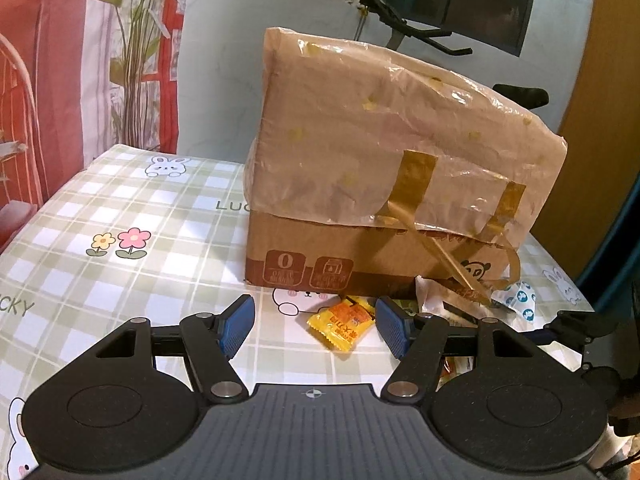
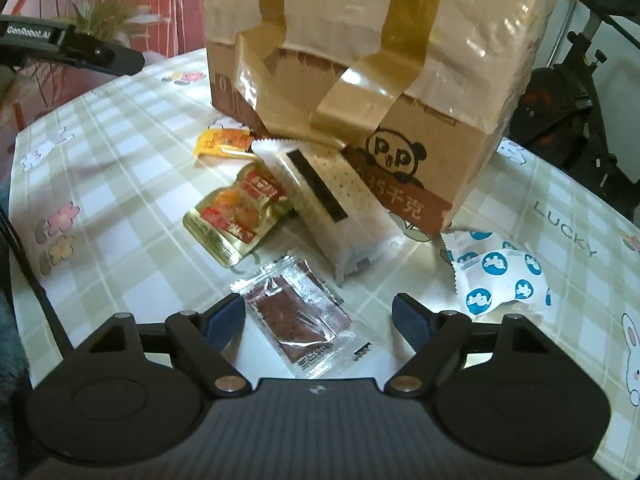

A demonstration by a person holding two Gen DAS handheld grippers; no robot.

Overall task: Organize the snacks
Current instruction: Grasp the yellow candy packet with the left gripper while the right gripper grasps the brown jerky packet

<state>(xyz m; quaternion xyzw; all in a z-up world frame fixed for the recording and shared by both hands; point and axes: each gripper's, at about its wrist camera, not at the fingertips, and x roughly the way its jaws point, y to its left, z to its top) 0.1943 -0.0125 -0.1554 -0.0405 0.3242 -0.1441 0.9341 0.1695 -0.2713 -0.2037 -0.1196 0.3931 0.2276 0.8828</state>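
Straddling clear packet (image 2: 302, 316) with right gripper (image 2: 320, 318), jaws apart, nothing gripped; we centre pads, then close. Left gripper (image 1: 312, 330) also empty.

the left gripper (image 1: 311, 322) points forward and downward, its blue-padded fingers (image 1: 237, 326) spread apart at 9 and 3 o'clock, pressing on nothing. the right gripper (image 2: 319, 318) tilts down more steeply, jaws likewise parted with no grip made.
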